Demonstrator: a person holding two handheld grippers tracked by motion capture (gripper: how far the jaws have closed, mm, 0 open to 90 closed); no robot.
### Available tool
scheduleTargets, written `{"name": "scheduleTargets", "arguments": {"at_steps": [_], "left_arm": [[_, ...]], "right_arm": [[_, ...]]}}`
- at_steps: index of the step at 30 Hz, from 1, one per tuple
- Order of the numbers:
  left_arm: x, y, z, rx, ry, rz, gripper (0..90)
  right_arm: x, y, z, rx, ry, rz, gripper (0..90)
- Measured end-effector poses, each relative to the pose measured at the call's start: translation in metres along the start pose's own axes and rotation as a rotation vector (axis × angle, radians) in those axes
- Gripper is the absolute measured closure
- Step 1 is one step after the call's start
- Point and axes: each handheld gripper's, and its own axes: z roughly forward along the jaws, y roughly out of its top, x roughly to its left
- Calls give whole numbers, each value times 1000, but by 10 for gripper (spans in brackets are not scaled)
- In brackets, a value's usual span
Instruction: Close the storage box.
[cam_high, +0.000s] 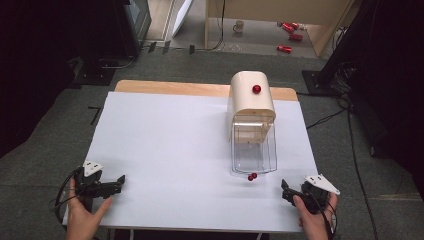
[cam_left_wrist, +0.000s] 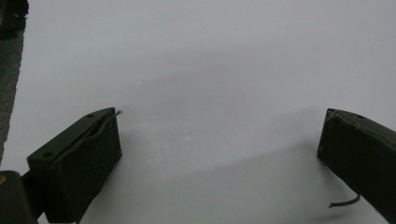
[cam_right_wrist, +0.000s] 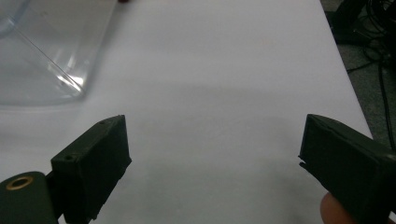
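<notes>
Table (cam_high: 165, 150), white top, wood strip showing along its far edge. Everything below is placed relative to the clear bin.

Cream box (cam_high: 251, 97) with a rounded top stands directly behind the clear bin, touching it; a red knob (cam_high: 256, 89) sits on its top face.

Clear bin (cam_high: 254, 147) is right of the table's centre, open end toward the person, nothing visible inside it. In the right gripper view its corner (cam_right_wrist: 42, 56) shows at upper left, ahead of the jaws and apart from them.

Left gripper (cam_high: 117, 182) is far to the left of the bin, at the table's near-left corner, held in the person's left hand (cam_high: 85, 212), pointing right across the table. Jaws spread wide in the left gripper view (cam_left_wrist: 219, 154), bare table between them, gripping nothing.

Right gripper (cam_high: 286, 189) is near the bin, just right of and nearer than its front edge, held in the right hand (cam_high: 312, 220). Jaws wide apart in the right gripper view (cam_right_wrist: 215, 154), empty.

Two small red balls (cam_high: 252, 176) lie on the table touching each other, just in front of the bin's open end, outside it. They're left of the right gripper, near it but not touching.
</notes>
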Motion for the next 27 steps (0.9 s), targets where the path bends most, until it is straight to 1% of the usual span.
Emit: {"name": "scheduleTargets", "arguments": {"at_steps": [1, 2, 3, 4, 5, 6, 7, 9, 13, 14, 16, 17, 18, 20, 22, 24, 25, 27], "left_arm": [[0, 0, 0, 0, 0, 0, 0], [0, 0, 0, 0, 0, 0, 0], [0, 0, 0, 0, 0, 1, 0], [0, 0, 0, 0, 0, 1, 0], [0, 0, 0, 1, 0, 1, 0], [0, 0, 0, 1, 0, 1, 0], [0, 0, 0, 1, 0, 1, 0], [0, 0, 0, 1, 0, 2, 0], [0, 0, 0, 0, 1, 1, 0], [0, 0, 0, 0, 0, 1, 0], [0, 0, 0, 0, 1, 1, 0], [0, 0, 0, 0, 1, 1, 0], [0, 0, 0, 0, 1, 1, 0], [0, 0, 0, 0, 1, 1, 0], [0, 0, 0, 0, 1, 2, 0], [0, 0, 0, 0, 1, 1, 0], [0, 0, 0, 0, 0, 2, 0], [0, 0, 0, 0, 1, 2, 0]], "right_arm": [[0, 0, 0, 0, 0, 0, 82], [6, 3, -4, -13, 10, -4, 81], [10, 5, -6, -19, 17, -6, 82], [10, 5, -6, -19, 17, -6, 82], [13, 6, -7, -23, 22, -12, 82], [20, 7, -10, -28, 33, -19, 81], [20, 7, -10, -28, 33, -19, 81], [29, 9, -14, -38, 46, -14, 81], [39, 13, -18, -53, 62, 1, 82], [41, 13, -19, -58, 68, -2, 87], [48, 14, -22, -70, 77, -4, 135], [48, 14, -22, -70, 77, -4, 135], [55, 15, -23, -77, 95, -11, 135], [61, 16, -23, -79, 115, -23, 135], [67, 17, -24, -74, 132, -22, 135], [72, 17, -24, -65, 159, -21, 140], [75, 17, -24, -62, 166, -23, 158], [79, 18, -25, -54, 156, -19, 259]]}}
